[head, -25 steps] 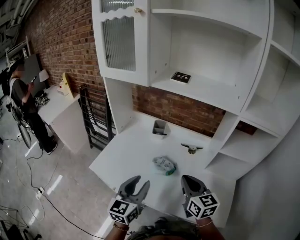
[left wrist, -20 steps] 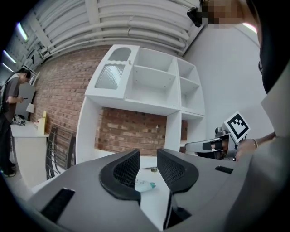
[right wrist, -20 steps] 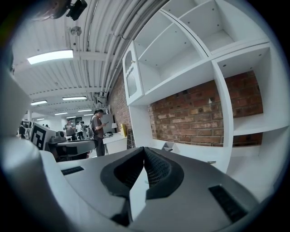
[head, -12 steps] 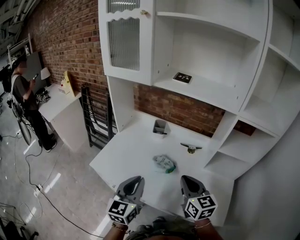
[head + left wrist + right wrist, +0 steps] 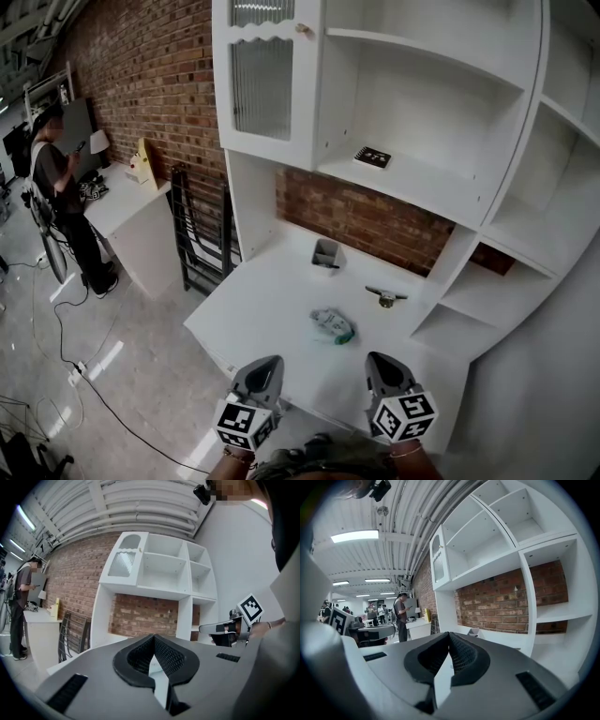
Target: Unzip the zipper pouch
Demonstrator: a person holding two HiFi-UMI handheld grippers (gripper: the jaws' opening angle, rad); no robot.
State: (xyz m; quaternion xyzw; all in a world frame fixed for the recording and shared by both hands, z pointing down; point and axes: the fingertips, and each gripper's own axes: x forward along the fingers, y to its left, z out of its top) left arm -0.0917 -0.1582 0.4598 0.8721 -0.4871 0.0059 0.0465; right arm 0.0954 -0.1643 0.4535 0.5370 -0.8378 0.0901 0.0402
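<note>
On the white desk [image 5: 262, 309], about midway between its front edge and the brick back wall, lies the zipper pouch [image 5: 331, 325]: a small, crumpled thing in pale and green tones, resting free with nothing touching it. It is too small in the head view to tell whether its zip is shut or already drawn back, so how far the job stands cannot be settled. The scene would fit a shut pouch waiting to be taken up, and it would fit equally well an opened one that has been set down.

Both tools hang at the near edge of the desk, well apart from the pouch. The left gripper [image 5: 267, 364] has just been closing its fingers, and they now meet with nothing between them. The right gripper [image 5: 377, 360] has its fingers pressed together too and is likewise empty.

As for containers, what the pouch itself holds cannot be seen. A small grey open box [image 5: 325, 253] stands near the back wall, with something dark in it that is too small to make out. A little metal piece [image 5: 385, 297] lies loose on the desk to the right of the box. Above, the cabinet door [image 5: 262, 89] with ribbed glass is shut. The open shelf [image 5: 422, 183] beside it carries one flat dark item [image 5: 376, 157].
</note>
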